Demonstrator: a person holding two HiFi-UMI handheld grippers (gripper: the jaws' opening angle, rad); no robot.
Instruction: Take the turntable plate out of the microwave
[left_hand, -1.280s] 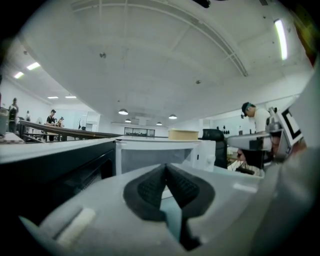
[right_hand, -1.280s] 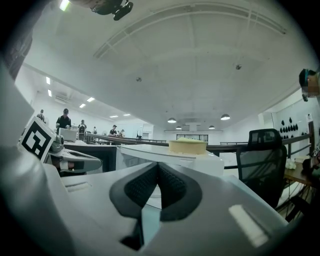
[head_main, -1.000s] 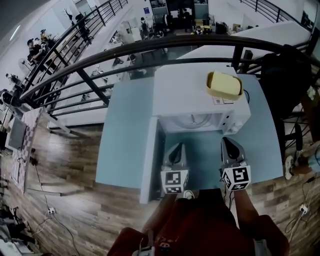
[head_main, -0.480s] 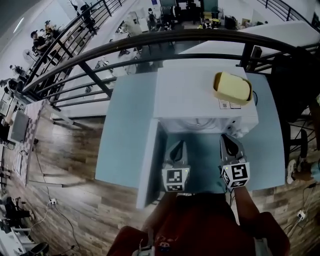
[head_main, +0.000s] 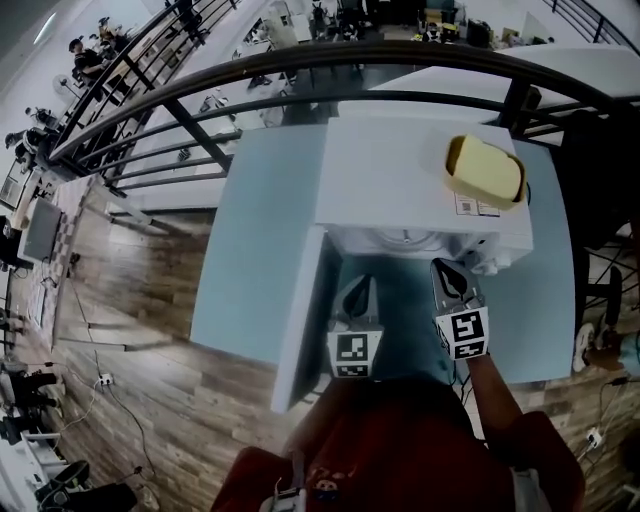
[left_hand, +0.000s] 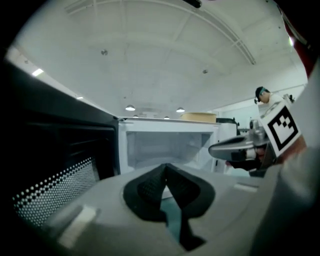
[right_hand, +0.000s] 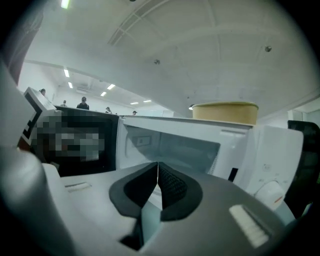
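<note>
Two empty, jaws together: left tool (head_main: 362, 286) and right tool (head_main: 448, 271) before the open microwave (head_main: 395, 170); top sticker (head_main: 478, 208) illegible.

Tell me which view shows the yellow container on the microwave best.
Head view: the yellow container shows whole, seen from above, on top of the microwave. Right gripper view shows only its side wall; left gripper view only a thin sliver.

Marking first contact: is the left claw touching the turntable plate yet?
Apart. The head view shows the left claw over the table, outside the microwave, while the turntable plate lies inside it.
</note>
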